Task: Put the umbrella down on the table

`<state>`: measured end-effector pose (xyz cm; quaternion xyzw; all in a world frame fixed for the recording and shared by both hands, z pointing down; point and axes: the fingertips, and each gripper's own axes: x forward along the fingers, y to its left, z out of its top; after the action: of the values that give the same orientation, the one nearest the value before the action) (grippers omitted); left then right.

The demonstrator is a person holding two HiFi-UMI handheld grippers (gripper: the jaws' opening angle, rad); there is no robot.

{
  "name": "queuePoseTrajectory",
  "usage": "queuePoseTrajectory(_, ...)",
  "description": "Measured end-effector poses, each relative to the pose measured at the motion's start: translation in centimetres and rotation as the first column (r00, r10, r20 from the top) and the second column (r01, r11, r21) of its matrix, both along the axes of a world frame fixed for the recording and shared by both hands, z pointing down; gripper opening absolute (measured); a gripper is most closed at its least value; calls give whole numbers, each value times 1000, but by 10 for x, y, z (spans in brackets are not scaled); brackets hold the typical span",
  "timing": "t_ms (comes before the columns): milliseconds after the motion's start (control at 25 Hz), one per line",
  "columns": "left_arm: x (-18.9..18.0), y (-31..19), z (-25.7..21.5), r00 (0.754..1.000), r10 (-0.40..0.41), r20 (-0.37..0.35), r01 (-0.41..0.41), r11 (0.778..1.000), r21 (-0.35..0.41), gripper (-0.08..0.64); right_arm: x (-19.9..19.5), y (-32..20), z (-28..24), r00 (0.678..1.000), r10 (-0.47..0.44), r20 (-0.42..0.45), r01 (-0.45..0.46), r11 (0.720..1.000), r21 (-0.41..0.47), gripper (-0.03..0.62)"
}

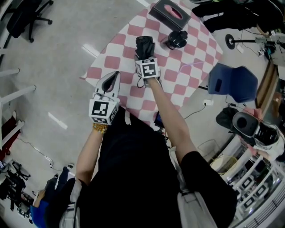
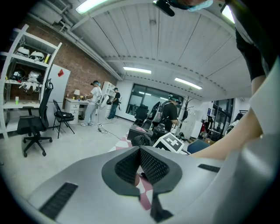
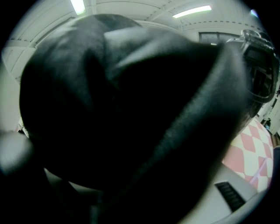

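Grey jaws on my left gripper (image 1: 113, 81) are sitting pressed together, carrying nothing, at the near edge of the table (image 1: 189, 73). Just beyond, my right gripper (image 1: 143, 56) is clamping the folded black umbrella (image 1: 144, 43) over the pink-and-white checked top; I cannot tell whether it is touching. I am judging the lowering step as under way. Next I am needing to seat the umbrella flat, short of the tissue box (image 1: 169, 12) and the black round object (image 1: 177, 39), then release. Farther out, a blue chair (image 1: 233, 82) is standing on the grey floor (image 1: 67, 35).
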<state>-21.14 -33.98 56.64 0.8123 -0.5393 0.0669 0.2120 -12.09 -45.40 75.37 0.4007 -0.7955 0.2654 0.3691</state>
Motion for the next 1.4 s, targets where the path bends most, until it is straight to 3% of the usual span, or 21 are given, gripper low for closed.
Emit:
queuePoseTrajectory(680,-10,-3,8,1000,-5,-9,5,1000,-13,14,2,-15,20,999,32,-39,-33,999,-35,202)
queuePoseTrajectory(1400,-12,-3,9,1000,4,-1,-4,1000,-16,14,5,-16,16,999,49,-7,-49,999,-20,241)
